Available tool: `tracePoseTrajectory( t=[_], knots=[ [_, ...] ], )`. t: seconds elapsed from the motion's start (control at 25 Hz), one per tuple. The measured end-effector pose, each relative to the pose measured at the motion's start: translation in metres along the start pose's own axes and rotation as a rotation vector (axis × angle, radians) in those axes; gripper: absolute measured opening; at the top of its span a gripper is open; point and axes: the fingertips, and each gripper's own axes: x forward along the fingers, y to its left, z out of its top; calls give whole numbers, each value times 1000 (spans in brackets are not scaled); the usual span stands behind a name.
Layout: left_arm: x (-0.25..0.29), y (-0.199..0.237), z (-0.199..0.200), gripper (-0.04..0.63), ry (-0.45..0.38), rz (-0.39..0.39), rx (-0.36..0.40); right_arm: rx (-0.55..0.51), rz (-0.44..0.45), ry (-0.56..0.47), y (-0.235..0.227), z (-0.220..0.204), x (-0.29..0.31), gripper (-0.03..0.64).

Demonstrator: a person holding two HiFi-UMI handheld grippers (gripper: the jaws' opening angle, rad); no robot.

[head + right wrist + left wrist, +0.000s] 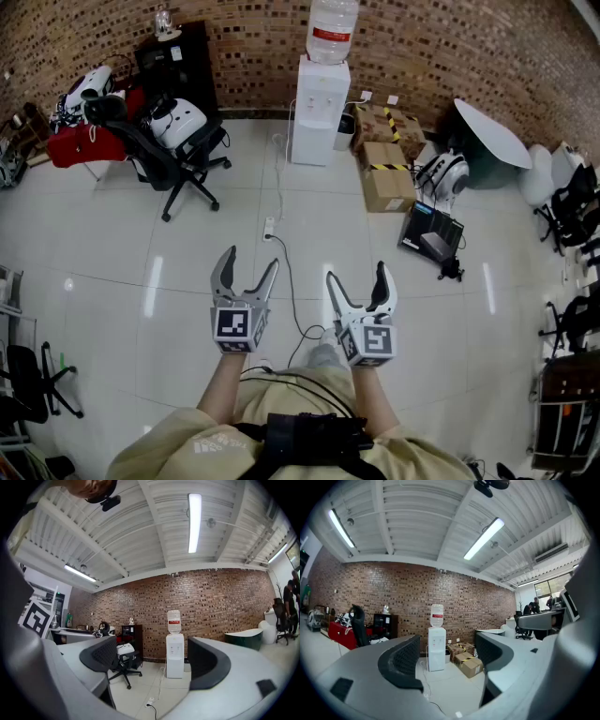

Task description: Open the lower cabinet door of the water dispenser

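1. So, the left gripper [250, 261] is held level over the white tile floor [141, 281], jaws spread wide with nothing between them.
2. The right gripper [356, 274] is just beside it, also level, jaws at full spread and empty.
3. Each gripper carries a marker cube [232, 325] with black-and-white square code patterns. These are codes only, with no readable words.
4. The water dispenser [319, 112] is white and stands against the brick wall [450, 47], well apart from both grippers and straight ahead of them.
5. Both gripper views frame the dispenser far off in the gap between their jaws.
6. The water bottle [333, 28] sits upside down on top of the dispenser. It has a red label band whose print is too small to read.
7. The dispenser's lower cabinet door [175, 666] looks flush with the front, so closed. No brand mark is legible.
8. Cardboard boxes [386, 173] with yellow-black striped tape sit just right of the dispenser. Any print on them is unreadable.
9. A power strip [269, 227] lies on the floor between the dispenser and the grippers, with a cable running toward the dispenser.
10. A black office chair [173, 155] stands left of the dispenser, and a black cabinet [178, 61] stands against the wall behind it.
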Motion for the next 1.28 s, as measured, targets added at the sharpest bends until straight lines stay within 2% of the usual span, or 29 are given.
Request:
tracePoseTrajectory(
  t=[0.08,0.24,0.4,0.56,0.72,0.92,1.28],
  knots=[
    [16,-32,5,365,-14,-5,-13,-19,7,-14,-34,14,3,485],
    [62,-78,13,365,-41,6,12,-40,47,-45,-90,47,19,486],
    [104,-119,16,365,-19,24,10,-48,38,-17,-155,42,22,485],
    [121,-147,14,365,33,37,25,-7,22,12,-204,33,19,485],
    [134,-162,6,365,74,33,29,51,47,19,-223,25,21,485],
    [151,-179,6,365,85,11,46,66,81,24,-229,20,27,485],
    [210,-168,4,365,94,-4,-2,56,62,66,-255,13,57,485]
  ],
)
